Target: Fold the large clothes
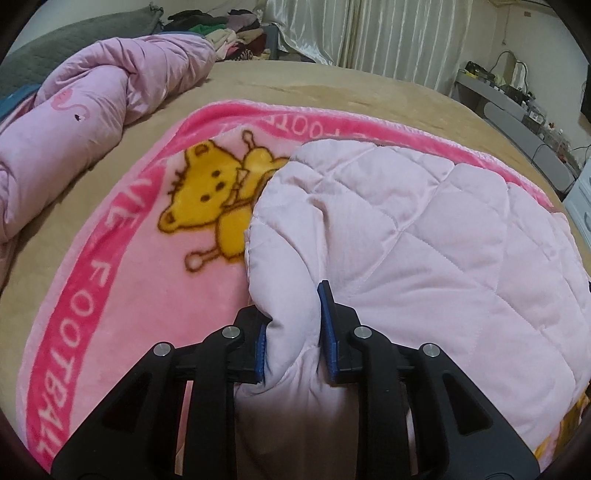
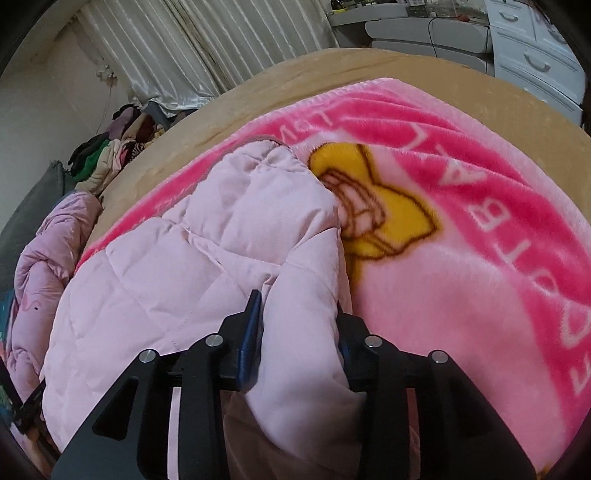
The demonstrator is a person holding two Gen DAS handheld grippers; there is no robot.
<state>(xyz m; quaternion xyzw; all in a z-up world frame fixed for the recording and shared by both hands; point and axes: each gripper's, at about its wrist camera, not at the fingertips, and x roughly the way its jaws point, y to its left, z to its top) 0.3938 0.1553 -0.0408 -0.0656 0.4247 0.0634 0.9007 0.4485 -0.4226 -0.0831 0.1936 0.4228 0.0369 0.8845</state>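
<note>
A pale pink quilted jacket [image 1: 406,229] lies on a pink fleece blanket with a yellow bear print [image 1: 155,258] on the bed. My left gripper [image 1: 293,328] is shut on a thick fold at the jacket's near left edge, the fabric bulging between the blue pads. In the right wrist view the same jacket [image 2: 184,258] lies left of centre on the blanket [image 2: 461,277]. My right gripper [image 2: 299,332] is shut on a bunched fold at the jacket's near right edge.
A rolled lilac duvet [image 1: 92,122] lies at the far left of the tan bed [image 1: 314,81]. A pile of clothes [image 1: 229,33] sits beyond it. Curtains, a grey desk [image 1: 517,107] and white drawers [image 2: 535,48] stand past the bed.
</note>
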